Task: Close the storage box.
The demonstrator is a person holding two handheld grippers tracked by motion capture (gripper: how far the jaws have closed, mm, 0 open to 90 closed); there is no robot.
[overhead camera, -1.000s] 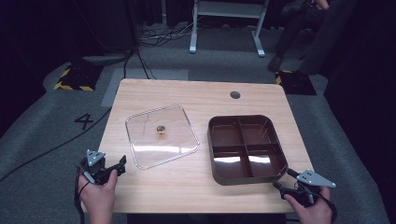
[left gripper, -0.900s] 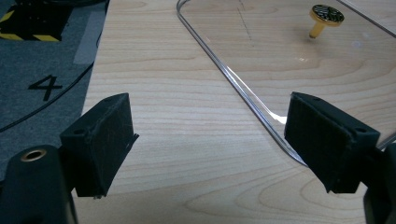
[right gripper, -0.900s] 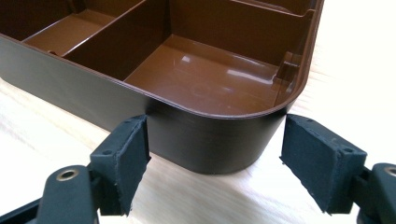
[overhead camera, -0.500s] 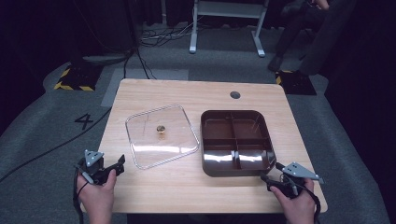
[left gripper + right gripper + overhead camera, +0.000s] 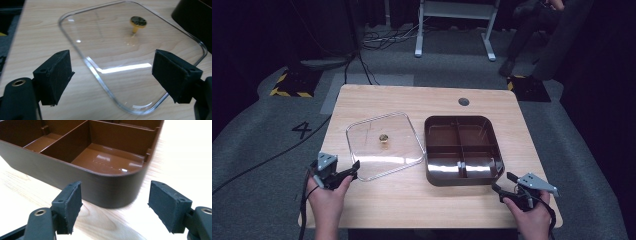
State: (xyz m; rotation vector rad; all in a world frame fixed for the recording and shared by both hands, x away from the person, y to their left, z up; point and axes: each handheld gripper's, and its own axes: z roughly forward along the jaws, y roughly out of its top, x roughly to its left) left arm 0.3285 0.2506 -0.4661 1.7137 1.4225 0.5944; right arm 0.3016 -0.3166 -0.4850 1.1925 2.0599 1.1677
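On the tabletop (image 5: 412,200) in the high view, a clear glass lid (image 5: 384,145) is lying flat at the left with its small gold knob (image 5: 383,138) pointing up, and a brown four-compartment tray (image 5: 462,149) is sitting just beside it at the right, empty; the left gripper (image 5: 343,174) is hovering at the lid's near left corner with its fingers spread and nothing between them; the right gripper (image 5: 501,187) is hanging off the tray's near right corner, likewise open and empty. Against the picture a second ago, the tray is now standing closer to the lid, its left wall almost at the lid's right edge, and the right hand (image 5: 532,215) has followed it leftward; half a second ago the tray was skewed, and now it is sitting squarer to the table edge; the lid and the left gripper are lying where they were. That suggests the tray has been nudged into place, and the lid is probably the next thing to be lifted onto it.

In the left gripper view, the fingers (image 5: 53,75) are standing wide apart, and the lid's near rim is running between them, untouched, with the knob beyond.

In the right gripper view, the fingers (image 5: 71,203) are gaping either side of the tray's rounded corner (image 5: 125,190), near it but apart from it; the compartments are gleaming and bare.
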